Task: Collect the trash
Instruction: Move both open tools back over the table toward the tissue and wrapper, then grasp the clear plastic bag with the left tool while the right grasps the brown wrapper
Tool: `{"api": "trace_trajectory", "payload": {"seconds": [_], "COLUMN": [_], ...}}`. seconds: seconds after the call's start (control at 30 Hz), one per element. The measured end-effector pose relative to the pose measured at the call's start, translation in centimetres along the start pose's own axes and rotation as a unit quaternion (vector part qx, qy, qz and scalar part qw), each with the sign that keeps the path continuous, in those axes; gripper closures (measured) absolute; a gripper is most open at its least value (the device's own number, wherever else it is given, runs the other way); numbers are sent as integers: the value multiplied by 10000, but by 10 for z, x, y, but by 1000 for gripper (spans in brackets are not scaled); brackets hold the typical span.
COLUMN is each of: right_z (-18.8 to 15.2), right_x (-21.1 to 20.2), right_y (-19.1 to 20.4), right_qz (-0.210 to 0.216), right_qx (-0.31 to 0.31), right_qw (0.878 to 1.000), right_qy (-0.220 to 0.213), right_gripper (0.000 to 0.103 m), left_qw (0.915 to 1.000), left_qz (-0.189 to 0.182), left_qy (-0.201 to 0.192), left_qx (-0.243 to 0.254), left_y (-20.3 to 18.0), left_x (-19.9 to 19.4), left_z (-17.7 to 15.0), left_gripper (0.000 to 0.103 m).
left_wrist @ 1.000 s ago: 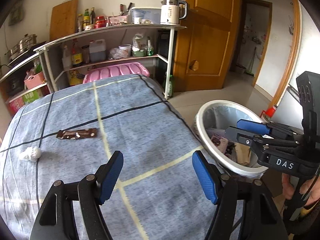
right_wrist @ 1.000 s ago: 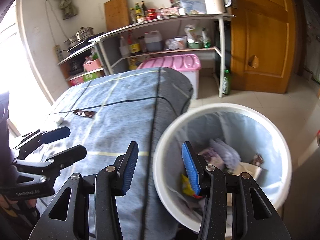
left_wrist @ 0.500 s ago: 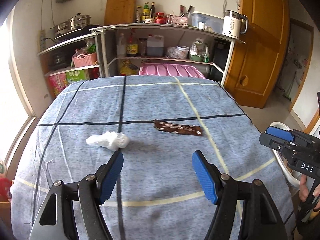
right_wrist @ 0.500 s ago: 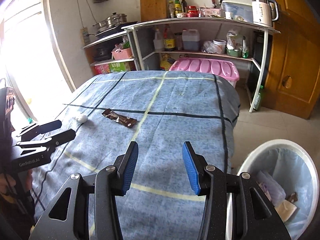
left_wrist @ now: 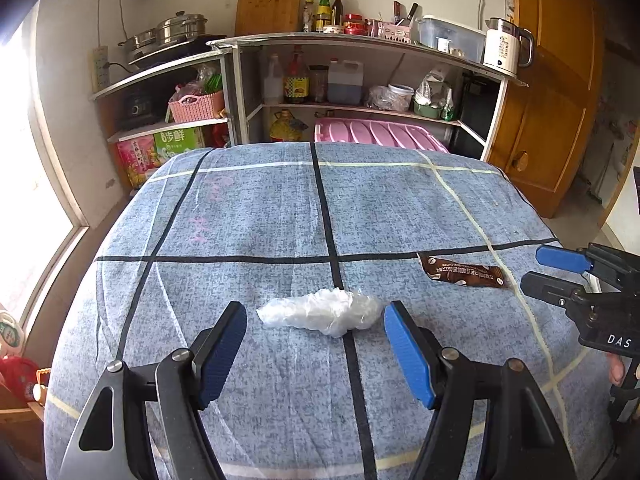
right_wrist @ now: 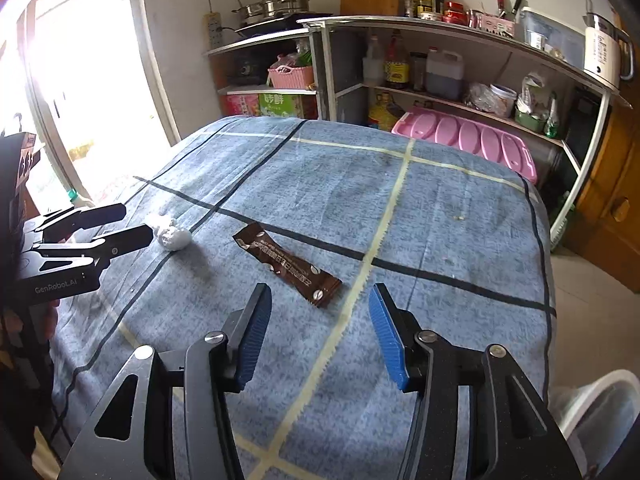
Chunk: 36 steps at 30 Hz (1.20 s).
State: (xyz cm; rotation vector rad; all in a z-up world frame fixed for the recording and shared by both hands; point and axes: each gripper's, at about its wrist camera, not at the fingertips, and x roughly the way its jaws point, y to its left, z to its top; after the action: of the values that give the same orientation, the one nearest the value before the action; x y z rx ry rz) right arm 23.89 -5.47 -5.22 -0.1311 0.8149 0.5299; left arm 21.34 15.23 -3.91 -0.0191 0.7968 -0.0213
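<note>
Two pieces left: both lie on the counter (left_wrist: 248, 216), which is draped in a blue checked cloth, toward its near edge.
Bin: only a sliver of the white trash bin (right_wrist: 600, 404) shows, on the floor off the counter's right near corner.
Brown wrapper: the coffee sachet (right_wrist: 287, 265) lies flat, just ahead of the right tool (right_wrist: 320, 330) and a little left of its centre line; its long axis runs diagonally from far left to near right, so the near end points into the gap.
White wad: the crumpled plastic (left_wrist: 320, 312) lies just beyond the left tool (left_wrist: 316, 348), centred between the fingers, long axis crosswise, spanning most of the gap.
Nearer hand: left for the wad, right for the wrapper.
Left tool state: spread wide, nothing held.
Right tool state: jaws widening, nothing between them yet.
Judgement: each tool likely needs only a short forward dip.
</note>
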Motion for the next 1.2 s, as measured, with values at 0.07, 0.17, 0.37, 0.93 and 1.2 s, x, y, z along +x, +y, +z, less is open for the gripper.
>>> {"api": "trace_trajectory", "payload": {"seconds": [0.07, 0.17, 0.37, 0.93, 1.2], "right_z": [5, 10, 12, 11, 7], "right_x": [9, 22, 47, 57, 55], "right_y": [2, 0, 7, 26, 32], "right_qz": [-16, 20, 77, 87, 69], "right_qx": [-83, -118, -375, -657, -670], "right_qw": [9999, 9999, 9986, 9963, 9962], "right_qy": [57, 117, 374, 554, 549], "right_gripper": [48, 47, 47, 64, 73], "left_qw": [10000, 9998, 9993, 9983, 9980], "left_qz": [59, 43, -155, -297, -296], "left_qy": [52, 26, 295, 467, 531], "left_qx": [33, 207, 150, -166, -188], "left_y": [1, -2, 1, -7, -9], "left_x": [6, 12, 32, 25, 20], "left_z": [3, 5, 8, -13, -19], "left_gripper": [32, 30, 29, 31, 65]}}
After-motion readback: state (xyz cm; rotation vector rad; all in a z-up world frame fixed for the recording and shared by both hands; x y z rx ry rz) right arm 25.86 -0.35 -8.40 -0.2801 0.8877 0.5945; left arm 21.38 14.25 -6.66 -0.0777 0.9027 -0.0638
